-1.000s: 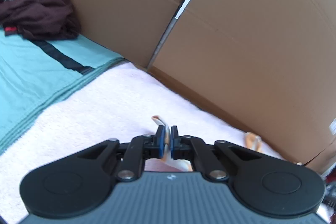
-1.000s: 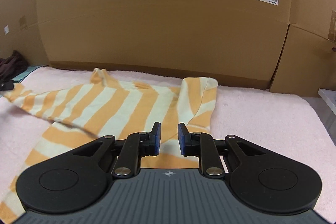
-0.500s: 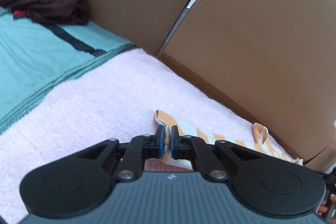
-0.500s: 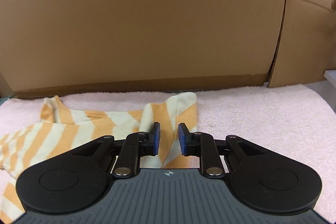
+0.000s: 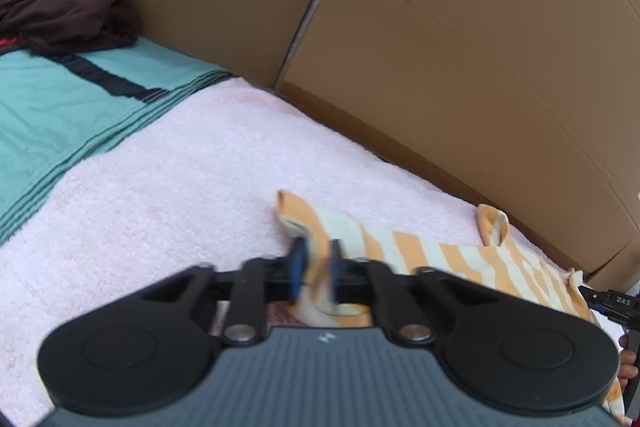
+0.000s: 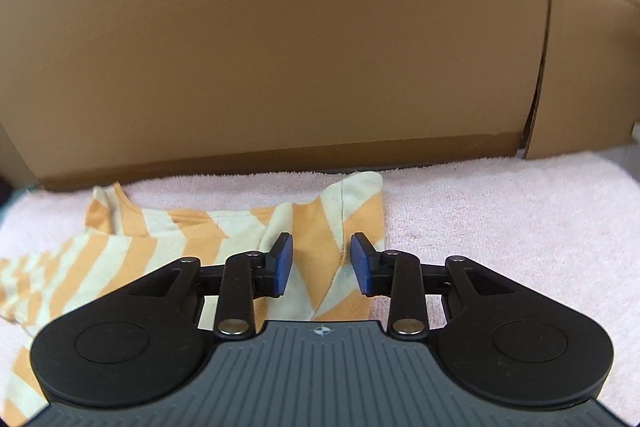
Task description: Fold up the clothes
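Note:
An orange-and-cream striped shirt (image 5: 432,251) lies on a pink towel (image 5: 180,195). My left gripper (image 5: 316,269) sits over the shirt's left sleeve end with its jaws a little apart and the cloth between them. In the right wrist view the shirt (image 6: 192,235) lies spread to the left. My right gripper (image 6: 322,265) is open over the folded right sleeve (image 6: 348,211), close above the cloth. The right gripper's tip also shows in the left wrist view (image 5: 612,303).
Cardboard walls (image 5: 460,59) (image 6: 280,47) stand close behind the towel. A teal cloth (image 5: 60,107) with a dark red garment pile (image 5: 68,11) lies at the far left. Bare pink towel (image 6: 500,219) extends to the right of the shirt.
My left gripper's jaws have parted from shut on the sleeve end. My right gripper has moved toward the wall, lowered over the right sleeve and opened wider.

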### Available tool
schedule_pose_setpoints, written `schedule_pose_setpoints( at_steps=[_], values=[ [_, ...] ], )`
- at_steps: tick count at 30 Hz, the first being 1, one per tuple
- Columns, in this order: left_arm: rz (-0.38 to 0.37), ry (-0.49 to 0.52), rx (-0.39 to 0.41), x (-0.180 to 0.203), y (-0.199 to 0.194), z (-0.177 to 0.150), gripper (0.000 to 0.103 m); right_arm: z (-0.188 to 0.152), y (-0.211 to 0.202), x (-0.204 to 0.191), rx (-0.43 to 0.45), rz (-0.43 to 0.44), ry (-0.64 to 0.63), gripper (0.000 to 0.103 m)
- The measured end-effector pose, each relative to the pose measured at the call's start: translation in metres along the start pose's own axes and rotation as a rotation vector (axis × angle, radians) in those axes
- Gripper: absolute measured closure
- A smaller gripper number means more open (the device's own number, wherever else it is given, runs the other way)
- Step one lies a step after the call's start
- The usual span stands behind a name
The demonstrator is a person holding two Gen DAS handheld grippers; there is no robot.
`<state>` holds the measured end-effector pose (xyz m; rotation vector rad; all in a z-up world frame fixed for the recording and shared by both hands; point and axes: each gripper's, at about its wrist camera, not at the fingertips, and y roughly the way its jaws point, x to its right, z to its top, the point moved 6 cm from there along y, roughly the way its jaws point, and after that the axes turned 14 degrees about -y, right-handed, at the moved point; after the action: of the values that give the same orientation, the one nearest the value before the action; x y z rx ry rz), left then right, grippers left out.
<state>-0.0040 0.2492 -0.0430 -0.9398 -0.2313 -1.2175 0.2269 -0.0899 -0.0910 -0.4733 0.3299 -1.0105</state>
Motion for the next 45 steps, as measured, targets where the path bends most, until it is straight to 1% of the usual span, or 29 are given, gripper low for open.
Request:
schedule_pose_setpoints(
  at_steps=[2,5,7,9,10,11,13,15,17,19,21,24,26,28,29,31,32,33,34,35,37,38,39,41,42,43,44,45],
  values=[
    [0.022,-0.021,0.041,-0.004,-0.004,0.004,0.103,-0.001,-0.003,0.007,0.019,0.031,0.049,0.069],
    [0.074,-0.013,0.143,-0.004,-0.017,0.007,0.103,-0.001,-0.010,0.011,0.049,0.049,0.083,0.069],
    [0.089,-0.012,0.217,-0.003,-0.028,0.008,0.103,0.001,-0.016,0.014,0.094,0.044,0.098,0.070],
    [0.095,0.003,0.275,-0.001,-0.038,0.008,0.103,0.004,-0.022,0.017,0.134,0.029,0.104,0.079],
    [0.095,0.013,0.295,0.001,-0.041,0.008,0.103,0.005,-0.023,0.017,0.143,0.019,0.102,0.086],
    [0.090,0.019,0.305,0.002,-0.043,0.008,0.103,0.005,-0.023,0.017,0.142,0.011,0.099,0.089],
    [0.079,0.031,0.326,0.004,-0.046,0.008,0.103,0.004,-0.019,0.017,0.118,0.012,0.096,0.092],
    [0.068,0.043,0.346,0.007,-0.050,0.008,0.103,0.004,-0.016,0.016,0.104,0.023,0.094,0.092],
    [0.058,0.050,0.359,0.009,-0.052,0.008,0.103,0.004,-0.011,0.014,0.081,0.055,0.090,0.091],
    [0.053,0.025,0.331,0.005,-0.048,0.009,0.103,0.006,-0.001,0.010,0.035,0.067,0.082,0.091],
    [0.046,-0.031,0.304,-0.003,-0.044,0.011,0.103,0.009,0.009,0.007,-0.002,0.074,0.072,0.091],
    [0.042,-0.091,0.303,-0.013,-0.045,0.011,0.103,0.014,0.019,0.015,-0.004,0.033,0.081,0.103],
    [0.043,-0.089,0.335,-0.012,-0.051,0.011,0.103,0.015,0.022,0.021,0.003,0.027,0.111,0.103],
    [0.047,-0.074,0.387,-0.010,-0.061,0.011,0.103,0.014,0.017,0.022,0.016,-0.013,0.103,0.102],
    [0.046,-0.071,0.398,-0.010,-0.064,0.011,0.103,0.013,0.011,0.019,0.020,-0.038,0.090,0.094],
    [0.032,-0.080,0.355,-0.012,-0.063,0.010,0.103,0.012,0.000,0.017,0.026,0.023,0.106,0.086],
    [0.029,-0.091,0.325,-0.013,-0.060,0.010,0.103,0.012,-0.006,0.016,0.029,0.059,0.116,0.086],
    [0.034,-0.113,0.278,-0.017,-0.055,0.009,0.103,0.010,-0.010,0.013,0.021,0.112,0.125,0.086],
    [0.035,-0.136,0.231,-0.020,-0.049,0.009,0.103,0.008,-0.012,0.010,0.005,0.118,0.111,0.086],
    [0.026,-0.160,0.186,-0.023,-0.045,0.008,0.103,0.006,-0.014,0.007,-0.012,0.113,0.092,0.083],
    [0.021,-0.177,0.120,-0.026,-0.040,0.006,0.103,0.002,-0.020,0.007,-0.037,0.012,0.032,0.081],
    [0.024,-0.172,0.096,-0.026,-0.039,0.006,0.103,0.000,-0.028,0.007,-0.019,0.029,0.039,0.079],
    [0.033,-0.152,0.080,-0.026,-0.039,0.006,0.103,-0.001,-0.036,0.006,0.007,0.065,0.053,0.079],
    [0.050,-0.110,0.054,-0.024,-0.035,0.008,0.103,-0.006,-0.054,-0.001,0.032,0.189,0.086,0.079],
    [0.058,-0.089,0.043,-0.023,-0.032,0.009,0.088,-0.010,-0.062,-0.006,0.041,0.222,0.076,0.078],
    [0.066,-0.068,0.031,-0.022,-0.030,0.010,0.079,-0.014,-0.069,-0.012,0.052,0.236,0.046,0.075],
    [0.066,-0.054,0.020,-0.021,-0.027,0.011,0.067,-0.018,-0.074,-0.018,0.062,0.249,0.009,0.070],
    [0.049,-0.052,0.010,-0.019,-0.024,0.012,0.063,-0.019,-0.074,-0.031,0.071,0.267,-0.036,0.067]
  ],
)
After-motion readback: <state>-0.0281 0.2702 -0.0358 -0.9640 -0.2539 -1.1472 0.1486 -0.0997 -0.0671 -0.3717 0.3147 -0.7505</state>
